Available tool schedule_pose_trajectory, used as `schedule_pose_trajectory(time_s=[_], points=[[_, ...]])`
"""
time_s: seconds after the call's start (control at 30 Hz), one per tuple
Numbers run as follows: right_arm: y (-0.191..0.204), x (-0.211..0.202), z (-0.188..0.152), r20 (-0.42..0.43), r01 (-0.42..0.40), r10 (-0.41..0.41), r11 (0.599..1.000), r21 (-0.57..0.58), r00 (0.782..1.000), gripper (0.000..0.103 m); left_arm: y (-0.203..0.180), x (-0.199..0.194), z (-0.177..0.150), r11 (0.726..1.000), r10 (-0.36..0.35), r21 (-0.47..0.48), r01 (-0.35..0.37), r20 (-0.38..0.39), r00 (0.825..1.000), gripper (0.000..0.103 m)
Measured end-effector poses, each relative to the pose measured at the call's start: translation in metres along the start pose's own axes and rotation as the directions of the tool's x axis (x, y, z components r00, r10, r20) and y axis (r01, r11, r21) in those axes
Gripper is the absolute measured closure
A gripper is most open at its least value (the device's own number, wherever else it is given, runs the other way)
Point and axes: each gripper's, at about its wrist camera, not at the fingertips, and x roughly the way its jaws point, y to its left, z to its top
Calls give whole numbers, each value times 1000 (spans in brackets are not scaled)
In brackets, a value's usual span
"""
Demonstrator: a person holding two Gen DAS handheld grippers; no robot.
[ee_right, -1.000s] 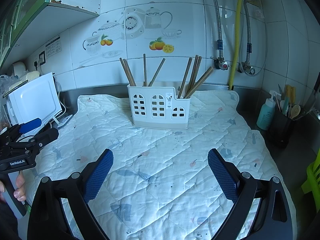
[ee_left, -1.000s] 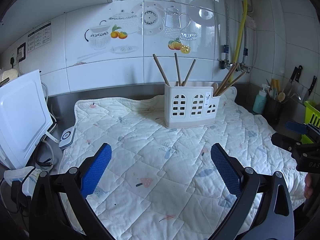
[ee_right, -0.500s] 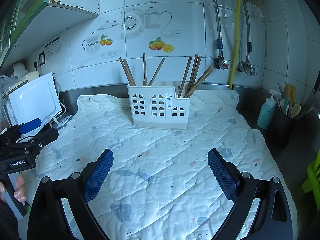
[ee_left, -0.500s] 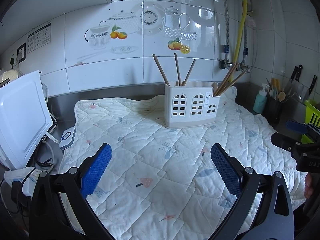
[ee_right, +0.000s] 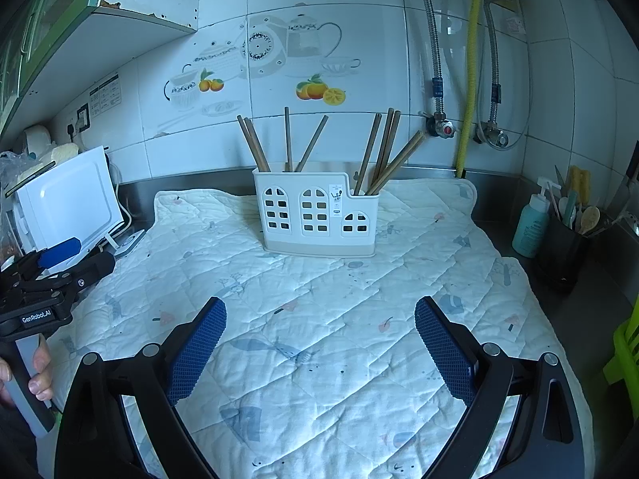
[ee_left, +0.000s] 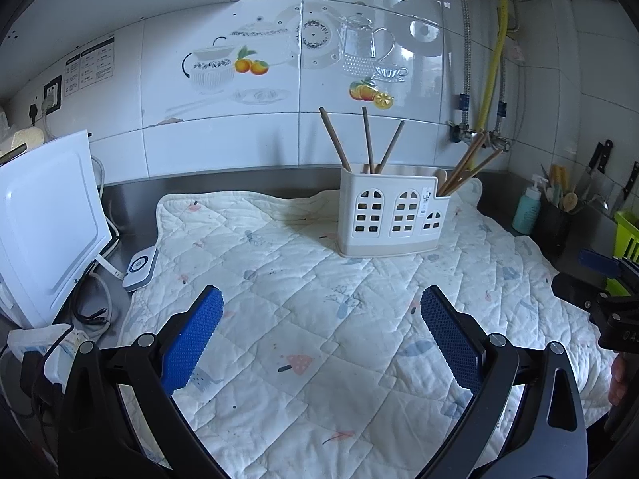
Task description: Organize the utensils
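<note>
Both grippers, left gripper (ee_left: 321,329) and right gripper (ee_right: 320,333), spread empty; chopsticks (ee_right: 381,151) already in holder (ee_right: 317,215); sorting seemingly finished, nothing left to grasp

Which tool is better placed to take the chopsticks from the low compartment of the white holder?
Probably the right tool: open, it faces the holder nearly straight, and those chopsticks stand within its open span. For the left tool, also open, they lie off to the right.

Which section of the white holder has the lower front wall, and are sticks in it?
The right end section of the holder: its wall steps down, one window, four sticks inside.
</note>
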Motion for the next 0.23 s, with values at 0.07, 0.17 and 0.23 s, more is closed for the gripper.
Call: schedule_pose_trajectory(time_s=[0.07,0.17,0.23], points=[[1,0,0,0,-1,1,1000,0,1000,11,0,-1,0,1000,-4,0,4,3,1000,5],[1,0,-1,-1,-2,2,1000,-1,1000,11,-2,-1,0,1000,-8,10,8,4,1000,5],[1,0,0,0,-2,2,1000,0,1000,11,-3,-1,-1,1000,-12,14,12,3,1000,5]])
